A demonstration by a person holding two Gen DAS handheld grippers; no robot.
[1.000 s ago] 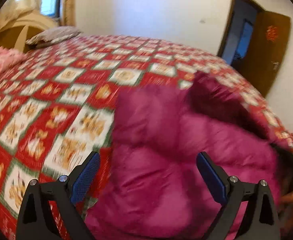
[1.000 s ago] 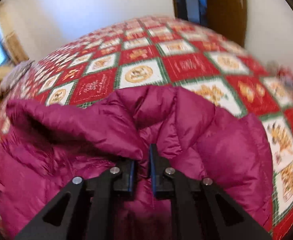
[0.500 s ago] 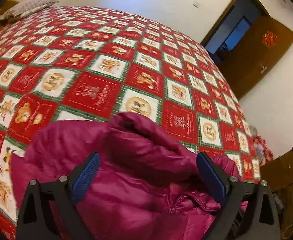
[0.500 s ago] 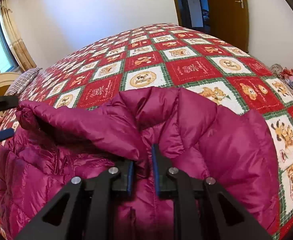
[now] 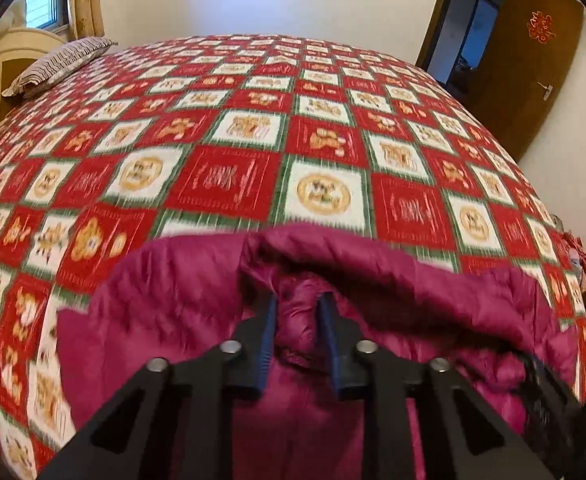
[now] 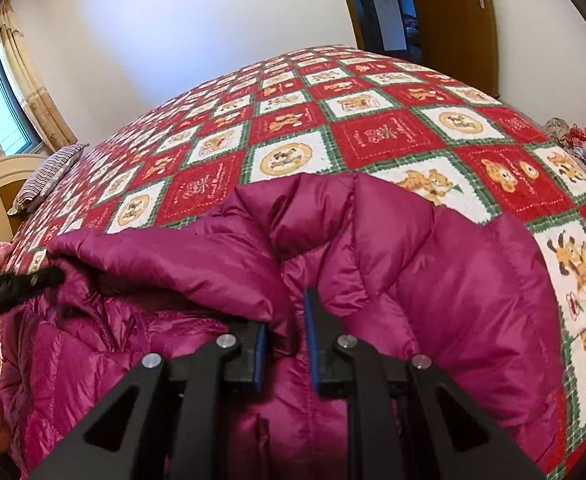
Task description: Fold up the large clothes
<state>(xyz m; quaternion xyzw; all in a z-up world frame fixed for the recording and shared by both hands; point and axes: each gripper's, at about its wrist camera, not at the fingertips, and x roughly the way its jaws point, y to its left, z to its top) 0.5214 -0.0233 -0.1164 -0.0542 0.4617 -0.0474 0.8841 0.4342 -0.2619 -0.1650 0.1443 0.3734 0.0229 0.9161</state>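
While the magenta quilted puffer jacket [image 5: 373,280] lies bunched on the near part of the bed with the red, white and green checked bear-print bedspread [image 5: 253,140], the left wrist view shows the left hand-held gripper [image 5: 298,312] with its jaws having just been closing; a fold of the jacket's shiny fabric sits between its blue pads [image 5: 269,328], which press on it. A striped grey pillow [image 5: 59,64] rests at the far left of the bed by a cream wooden headboard [image 5: 1,68]. A brown wooden door [image 5: 533,72] stands open at upper right. The picture is slightly blurred.

From the right wrist view, the right hand-held gripper [image 6: 285,328] is clamped narrowly on another fold of the jacket [image 6: 433,280] near its front seam, fabric pinched between the blue pads [image 6: 310,332]. At the left edge the black tip of the left hand-held gripper [image 6: 49,278] meets the jacket's raised fold. The bedspread [image 6: 393,132] stretches beyond, with the striped pillow [image 6: 49,176] and a window with beige curtains [image 6: 33,92] at left.
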